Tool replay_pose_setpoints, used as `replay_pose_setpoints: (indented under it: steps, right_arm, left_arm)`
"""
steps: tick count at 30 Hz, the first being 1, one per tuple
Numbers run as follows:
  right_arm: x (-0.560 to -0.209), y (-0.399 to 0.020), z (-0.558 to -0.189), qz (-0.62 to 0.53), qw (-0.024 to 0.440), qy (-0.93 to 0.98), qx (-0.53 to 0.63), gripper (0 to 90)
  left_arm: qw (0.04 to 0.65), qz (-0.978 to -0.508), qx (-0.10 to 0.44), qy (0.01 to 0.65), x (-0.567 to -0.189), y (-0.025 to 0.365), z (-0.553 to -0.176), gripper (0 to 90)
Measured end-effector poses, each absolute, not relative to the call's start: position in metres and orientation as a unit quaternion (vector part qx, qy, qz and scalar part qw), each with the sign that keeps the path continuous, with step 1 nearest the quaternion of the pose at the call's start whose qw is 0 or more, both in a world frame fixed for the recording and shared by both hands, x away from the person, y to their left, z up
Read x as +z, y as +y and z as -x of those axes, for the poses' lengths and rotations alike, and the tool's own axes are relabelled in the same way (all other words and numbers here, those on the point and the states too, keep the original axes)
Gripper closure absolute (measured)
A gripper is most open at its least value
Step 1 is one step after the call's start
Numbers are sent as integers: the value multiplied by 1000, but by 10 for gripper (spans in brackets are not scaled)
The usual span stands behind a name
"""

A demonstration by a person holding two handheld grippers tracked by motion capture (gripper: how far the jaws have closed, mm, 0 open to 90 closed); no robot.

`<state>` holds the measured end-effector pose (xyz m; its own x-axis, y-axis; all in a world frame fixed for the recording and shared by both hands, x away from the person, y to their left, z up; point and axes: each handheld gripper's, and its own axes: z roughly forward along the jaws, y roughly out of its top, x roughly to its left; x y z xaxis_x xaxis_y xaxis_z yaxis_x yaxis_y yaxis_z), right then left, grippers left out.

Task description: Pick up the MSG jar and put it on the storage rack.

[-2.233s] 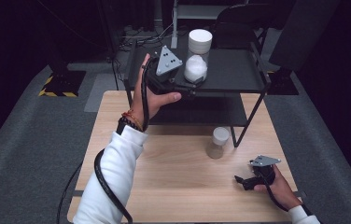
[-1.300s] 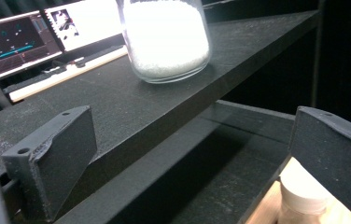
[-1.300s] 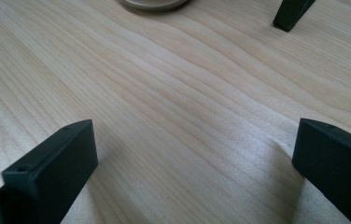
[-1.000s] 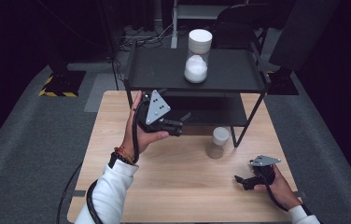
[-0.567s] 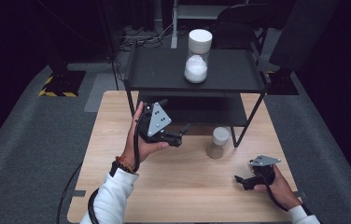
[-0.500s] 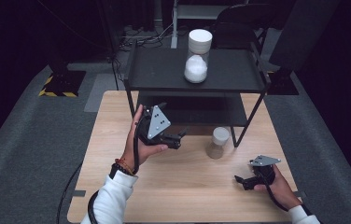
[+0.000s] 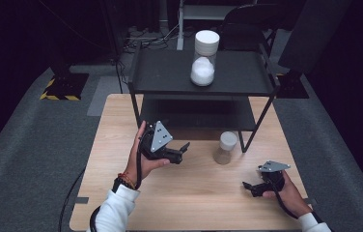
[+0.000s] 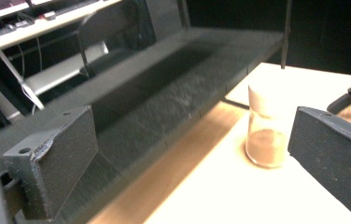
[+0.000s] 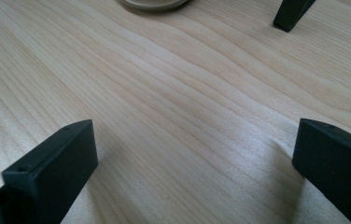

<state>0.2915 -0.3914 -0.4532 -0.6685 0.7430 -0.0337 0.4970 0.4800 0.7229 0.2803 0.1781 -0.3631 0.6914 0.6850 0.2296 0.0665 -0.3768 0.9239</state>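
I am bringing the left gripper (image 7: 182, 152) toward the small jar (image 7: 225, 148), which is standing upright on the table (image 7: 189, 198) just ahead of the jaws and slightly to their right, beside the front right leg of the black shelf rack (image 7: 261, 113). The jaws are spread wide and holding nothing; in the left gripper view the small jar (image 8: 266, 126) is sitting between the two tips but well beyond them.

Handling judgement: clear wall, pale cap, a shallow layer of brownish powder at the bottom, so I am expecting it to be light, rigid and smooth (probably slippery, and easy to tip if nudged). Best hold is across the body at mid-height, below the cap, jaws square to the wall.

The right gripper (image 7: 252, 186) is resting low on the table, jaws apart and empty, with the jar well ahead of it.

Against the frame from 2.2 s ago: the left gripper was up on the rack's top shelf at the tall jar (image 7: 204, 58); it is now down at table level and that jar is standing alone. The right gripper is unmoved.
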Motion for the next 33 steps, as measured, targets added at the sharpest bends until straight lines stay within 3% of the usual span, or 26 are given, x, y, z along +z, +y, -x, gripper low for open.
replay_pose_setpoints:
  steps: [33]
  right_arm:
    - [-453, -391, -292, -368, 174, 842, 353, 0]
  left_arm:
    - [432, -816, 234, 304, -438, 185, -287, 18]
